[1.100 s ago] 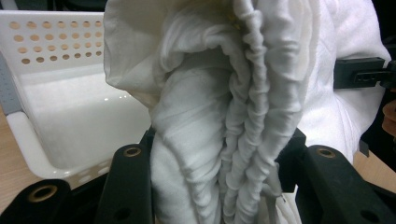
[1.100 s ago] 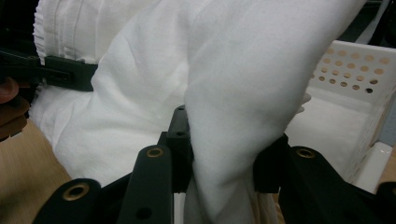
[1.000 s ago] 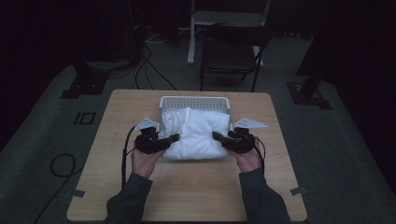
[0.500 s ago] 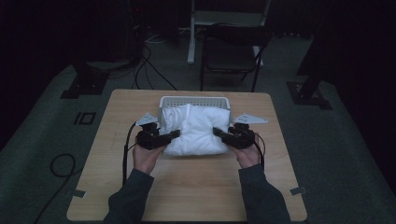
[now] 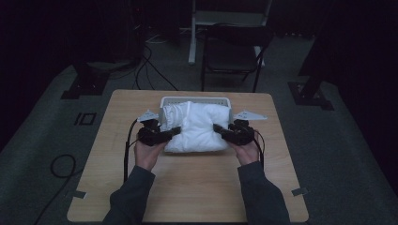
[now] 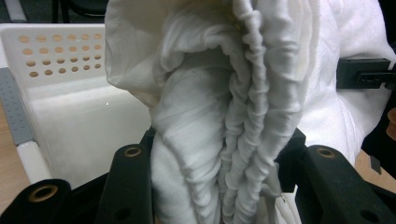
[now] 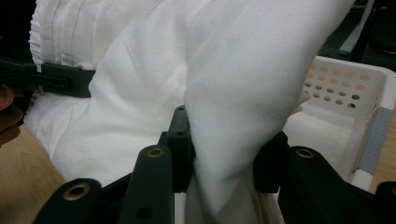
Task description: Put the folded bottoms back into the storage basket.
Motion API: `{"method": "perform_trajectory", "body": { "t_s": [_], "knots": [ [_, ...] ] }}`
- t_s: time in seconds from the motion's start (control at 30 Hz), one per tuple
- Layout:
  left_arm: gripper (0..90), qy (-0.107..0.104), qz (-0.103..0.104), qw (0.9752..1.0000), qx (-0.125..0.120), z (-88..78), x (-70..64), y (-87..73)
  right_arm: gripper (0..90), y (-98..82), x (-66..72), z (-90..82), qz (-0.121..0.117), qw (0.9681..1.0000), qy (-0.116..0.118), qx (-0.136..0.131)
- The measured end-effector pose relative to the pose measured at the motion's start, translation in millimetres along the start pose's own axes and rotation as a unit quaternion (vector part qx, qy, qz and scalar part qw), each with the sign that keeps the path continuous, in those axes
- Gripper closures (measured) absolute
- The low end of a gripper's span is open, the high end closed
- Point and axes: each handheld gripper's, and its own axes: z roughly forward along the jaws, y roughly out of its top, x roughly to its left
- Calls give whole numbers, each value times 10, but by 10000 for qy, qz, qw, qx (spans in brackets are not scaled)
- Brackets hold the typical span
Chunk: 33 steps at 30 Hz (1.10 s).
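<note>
Both grippers on the cloth (image 5: 197, 126) right now, one per side. Left gripper (image 5: 170, 133) has its jaws clamped on a gathered, pleated edge of the white fabric; in the left gripper view that ruffled fold (image 6: 224, 121) runs up between the two black jaws, pinched tight. Right gripper (image 5: 220, 129) likewise: jaws clamped on a smooth fold of the same cloth (image 7: 233, 116), fabric squeezed between the pads in the right gripper view.

Cloth is a bulky white bundle, sitting mid-bench. Its far part lies over the front of the white basket (image 5: 195, 99), near part bulges toward the person and looks to rest on the wooden bench (image 5: 197, 187); can't tell for sure if it's lifted clear. Basket is at the bench's far edge, w/ perforated walls (image 6: 56, 51) and a grey strip on its rim (image 6: 14, 107). The holes show in the right gripper view too (image 7: 341, 81), w/ cloth draped across the basket's front.

Hands come in from the bottom: left hand (image 5: 148, 152) and right hand (image 5: 246, 150) behind their grippers, dark sleeves, roughly level w/ each other. Cable (image 5: 126, 154) trails from the left gripper down the bench. A chair (image 5: 232, 54) stands beyond the bench, on the dark floor.
</note>
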Motion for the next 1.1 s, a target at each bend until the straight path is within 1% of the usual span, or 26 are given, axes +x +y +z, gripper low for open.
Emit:
{"method": "perform_trajectory", "body": {
  "t_s": [0.2,0.63,0.97,1.1],
  "knots": [
    [544,3,-69,10000,1,41,30,26,667,23,-35,40,10,10000,-38,28],
    [545,86,-115,9999,16,115,81,127,667,100,-103,116,38,9999,-101,23],
    [547,124,-210,9997,-33,190,135,193,668,143,-171,176,121,9998,-136,-4],
    [548,162,-206,9997,-12,227,149,223,668,150,-202,202,178,9997,-148,7]
  ]
}}
